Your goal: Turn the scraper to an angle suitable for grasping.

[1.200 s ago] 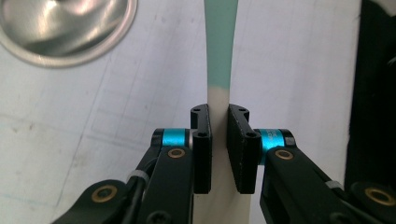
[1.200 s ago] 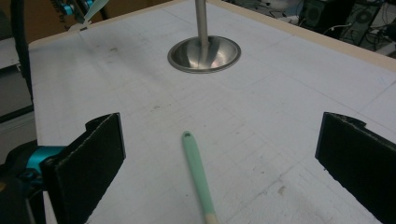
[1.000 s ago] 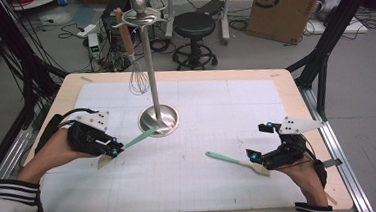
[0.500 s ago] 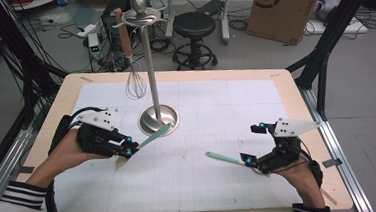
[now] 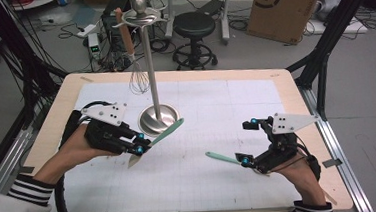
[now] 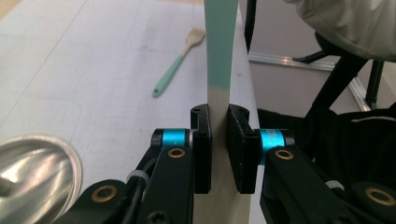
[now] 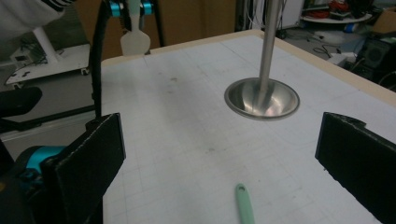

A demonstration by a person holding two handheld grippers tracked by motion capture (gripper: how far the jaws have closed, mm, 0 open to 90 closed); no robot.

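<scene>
- My left tool (image 5: 140, 149) clamps a mint-handled spatula (image 5: 165, 132) by its neck, lifted beside the rack base (image 5: 158, 119), presumably for hanging.
- My right tool (image 5: 245, 160) stands unclenched around the second spatula (image 5: 220, 158) lying on the tabletop (image 5: 215, 99).

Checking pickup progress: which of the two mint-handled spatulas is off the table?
The spatula clamped in the left gripper, near the stand's base, is lifted. The other spatula lies flat on the table, in front of the open right gripper.
</scene>
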